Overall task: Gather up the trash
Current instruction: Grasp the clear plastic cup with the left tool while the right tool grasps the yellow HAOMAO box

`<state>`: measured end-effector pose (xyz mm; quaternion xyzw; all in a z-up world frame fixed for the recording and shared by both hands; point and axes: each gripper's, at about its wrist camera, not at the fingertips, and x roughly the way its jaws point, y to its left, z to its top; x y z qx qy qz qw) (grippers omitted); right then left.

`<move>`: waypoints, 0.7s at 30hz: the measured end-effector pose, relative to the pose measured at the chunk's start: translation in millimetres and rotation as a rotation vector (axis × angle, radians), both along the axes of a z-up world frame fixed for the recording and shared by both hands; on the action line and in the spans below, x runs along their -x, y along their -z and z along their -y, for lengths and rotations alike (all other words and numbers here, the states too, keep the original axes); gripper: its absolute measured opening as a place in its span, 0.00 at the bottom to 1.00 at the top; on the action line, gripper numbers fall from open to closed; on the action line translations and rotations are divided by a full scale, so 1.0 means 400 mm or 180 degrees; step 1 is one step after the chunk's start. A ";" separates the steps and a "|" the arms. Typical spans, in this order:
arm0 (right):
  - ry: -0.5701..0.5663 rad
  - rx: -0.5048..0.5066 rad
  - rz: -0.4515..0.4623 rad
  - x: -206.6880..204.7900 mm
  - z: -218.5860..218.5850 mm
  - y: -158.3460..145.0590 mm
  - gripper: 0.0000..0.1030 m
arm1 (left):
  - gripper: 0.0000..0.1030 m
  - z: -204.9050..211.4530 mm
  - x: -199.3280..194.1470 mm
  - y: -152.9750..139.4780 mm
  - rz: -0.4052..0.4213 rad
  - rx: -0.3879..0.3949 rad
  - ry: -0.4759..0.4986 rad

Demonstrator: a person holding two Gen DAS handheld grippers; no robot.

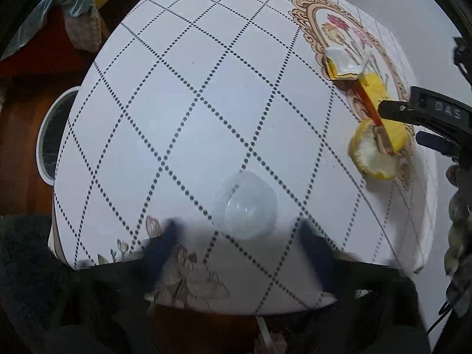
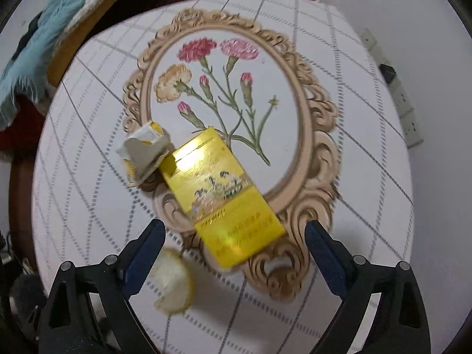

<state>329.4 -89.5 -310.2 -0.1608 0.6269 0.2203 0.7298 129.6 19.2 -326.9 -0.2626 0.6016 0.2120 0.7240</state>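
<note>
Item 1, left edge of the left wrist view: white-rimmed round bin [image 1: 48, 138] with a dark interior, on the brown floor beside the table. Item 2: round table under a white cloth with a dotted diamond grid [image 1: 183, 94] and a printed oval beige scroll frame enclosing carnations [image 2: 224, 88]. Item 3: left gripper [image 1: 236, 250], blurred, its 2 blue-padded fingers [image 1: 165, 244] spread wide apart above the near edge of the cloth, holding nothing. Item 4: crumpled clear plastic cup [image 1: 246, 205], lying on the cloth just ahead of and between those fingers; whether they touch it cannot be told. Item 5: torn white-and-yellow carton scrap [image 2: 144, 152], on the left rim of the printed frame, touching the upper left corner of item 6. Item 6: flat glossy yellow cigarette pack [image 2: 221, 194], lying tilted across the lower left of the frame. Item 7: pale yellow citrus peel piece [image 2: 174, 283], on the cloth just below the pack, beside the right gripper's left finger. Item 8: right gripper [image 2: 236, 242], 2 blue-padded fingers [image 2: 324, 253] wide apart, straddling the near end of the pack from above, not closed on it.
</note>
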 end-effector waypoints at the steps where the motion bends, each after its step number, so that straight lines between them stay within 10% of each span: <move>1: -0.0038 0.0007 -0.0008 -0.006 -0.006 0.013 0.94 | 0.44 0.000 -0.004 -0.007 0.0062 -0.0040 0.0004; 9: -0.0099 0.0113 0.0185 0.002 0.003 0.020 0.67 | 0.39 -0.001 -0.022 -0.018 0.0055 -0.0333 0.0059; 21: 0.0345 0.0250 -0.0202 0.137 0.173 0.018 0.73 | 0.39 0.012 -0.023 -0.013 0.0058 -0.0487 0.0190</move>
